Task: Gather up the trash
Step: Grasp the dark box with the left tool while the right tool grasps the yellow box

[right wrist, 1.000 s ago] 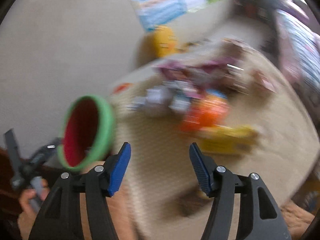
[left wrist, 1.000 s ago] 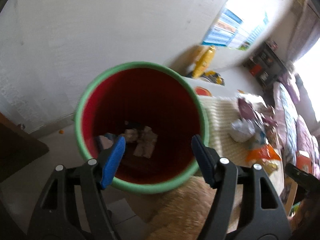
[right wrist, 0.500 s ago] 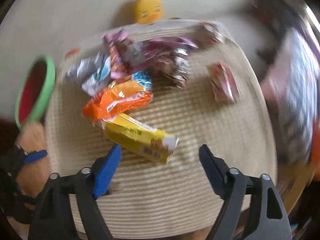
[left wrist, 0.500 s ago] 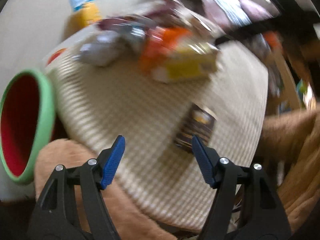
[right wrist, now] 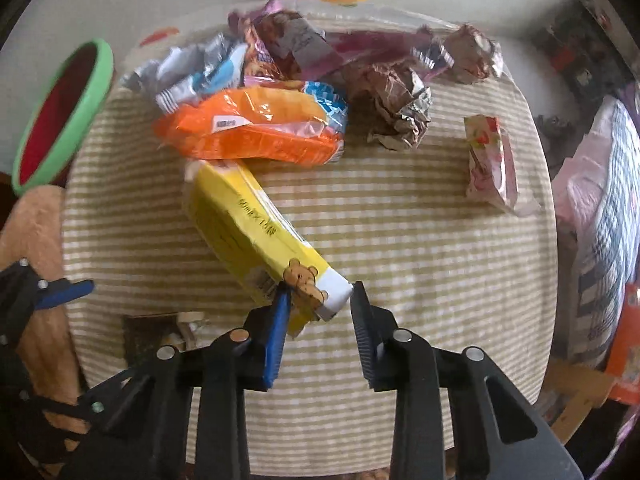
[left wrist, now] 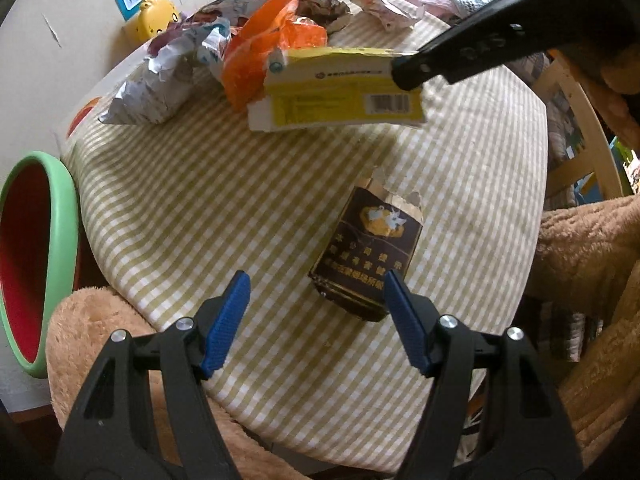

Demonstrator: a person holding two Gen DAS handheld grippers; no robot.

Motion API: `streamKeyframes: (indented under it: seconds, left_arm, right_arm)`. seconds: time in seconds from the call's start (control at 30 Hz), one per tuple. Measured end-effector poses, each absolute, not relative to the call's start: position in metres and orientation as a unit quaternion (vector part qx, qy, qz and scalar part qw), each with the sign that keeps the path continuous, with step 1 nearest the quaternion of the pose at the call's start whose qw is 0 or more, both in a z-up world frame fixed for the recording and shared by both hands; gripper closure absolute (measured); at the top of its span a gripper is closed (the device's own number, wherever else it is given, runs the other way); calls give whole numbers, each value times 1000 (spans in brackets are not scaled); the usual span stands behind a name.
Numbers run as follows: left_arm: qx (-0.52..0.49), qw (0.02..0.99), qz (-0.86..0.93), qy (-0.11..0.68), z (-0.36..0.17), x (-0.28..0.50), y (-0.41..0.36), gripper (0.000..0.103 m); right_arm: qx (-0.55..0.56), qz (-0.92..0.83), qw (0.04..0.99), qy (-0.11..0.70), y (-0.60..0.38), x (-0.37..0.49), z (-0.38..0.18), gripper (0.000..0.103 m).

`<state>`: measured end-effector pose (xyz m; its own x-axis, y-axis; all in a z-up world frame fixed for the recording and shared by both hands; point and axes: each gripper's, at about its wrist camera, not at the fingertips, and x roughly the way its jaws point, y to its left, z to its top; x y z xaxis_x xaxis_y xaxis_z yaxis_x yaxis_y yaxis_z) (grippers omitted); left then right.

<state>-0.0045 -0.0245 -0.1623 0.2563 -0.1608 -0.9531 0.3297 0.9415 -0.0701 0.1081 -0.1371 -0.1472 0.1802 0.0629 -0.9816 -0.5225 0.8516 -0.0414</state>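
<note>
Right wrist view is showing the right gripper [right wrist: 318,304] closing its narrowed jaws on the near end of the yellow carton [right wrist: 256,236], which is lying on the checked tablecloth [right wrist: 400,240] just near of the orange wrapper [right wrist: 256,132]. Left wrist view is showing the left gripper [left wrist: 316,320] hanging with jaws wide, holding nothing, over the near edge, the dark torn packet [left wrist: 370,252] lying just beyond its right finger. At far left, the green-rimmed red bin [left wrist: 60,232] is tilting beside the table.
</note>
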Motion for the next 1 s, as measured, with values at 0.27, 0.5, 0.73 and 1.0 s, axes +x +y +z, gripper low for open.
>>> streamKeyframes:
  seconds: [0.27, 0.5, 0.73, 1.0]
  left_arm:
    - [99, 787, -179, 582, -167, 9, -53, 37]
    - [79, 776, -208, 590, -172, 18, -60, 51]
    - [93, 775, -213, 587, -172, 12, -64, 49]
    - [69, 762, -223, 605, -183, 14, -67, 38]
  right_arm:
    - [-110, 163, 751, 630, -172, 83, -147, 74]
    - [-108, 163, 757, 624, -173, 81, -149, 50]
    - [-100, 156, 755, 629, -169, 102, -161, 42]
    - [-76, 135, 746, 647, -174, 130, -189, 33]
